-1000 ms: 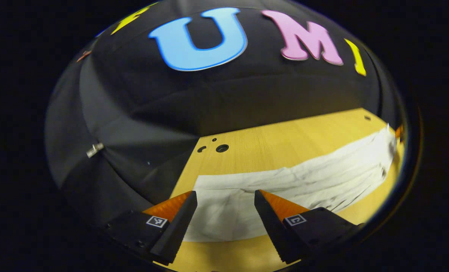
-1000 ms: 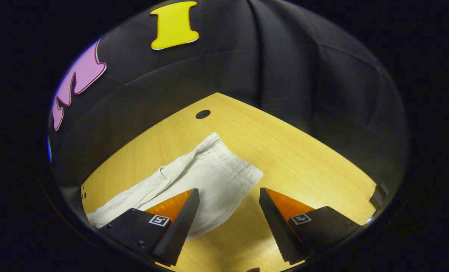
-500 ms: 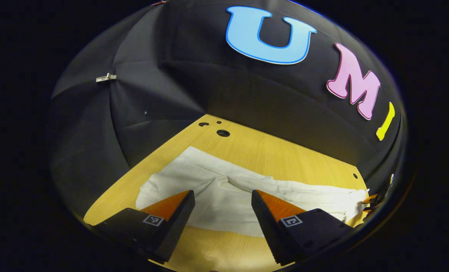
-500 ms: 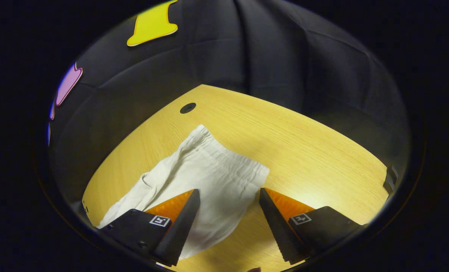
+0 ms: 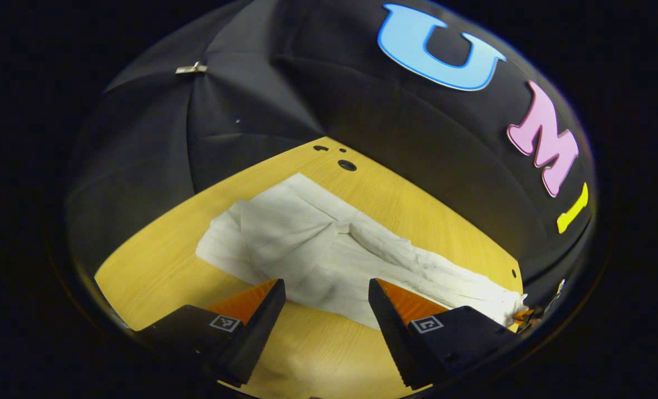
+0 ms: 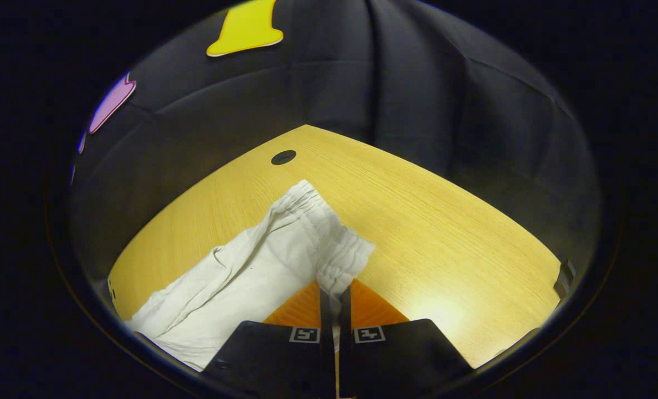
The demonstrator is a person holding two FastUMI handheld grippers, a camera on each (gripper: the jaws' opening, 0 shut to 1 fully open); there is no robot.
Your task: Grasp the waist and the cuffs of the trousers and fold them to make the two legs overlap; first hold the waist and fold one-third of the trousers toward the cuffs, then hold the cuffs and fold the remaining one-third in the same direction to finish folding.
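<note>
There is one yellow wooden table (image 5: 157,260) (image 6: 445,233), and it carries one pair of white crumpled cloth trousers (image 5: 329,260) (image 6: 240,277), which lie along it, near the middle of the board. In the left gripper view the trousers stretch from the wide flat end at the upper left down to the narrow end at the lower right, and that far end is cut off by the edge of the view, beside a small orange part that I cannot identify. In the right gripper view the gathered elastic waist (image 6: 340,255) is lifted a little from the table and bunched, while the rest of the cloth runs to the lower left and is partly hidden behind the gripper body. There are two grippers. The left gripper (image 5: 326,291) has its two fingers spread apart above the near edge of the trousers, and they touch nothing that I can see. The right gripper (image 6: 334,296) has its two fingers pressed together on a corner of the waist, with a thin strip of cloth between them. The table has small dark round holes: three (image 5: 347,165) in the left gripper view near the far corner, one (image 6: 283,157) in the right gripper view.
</note>
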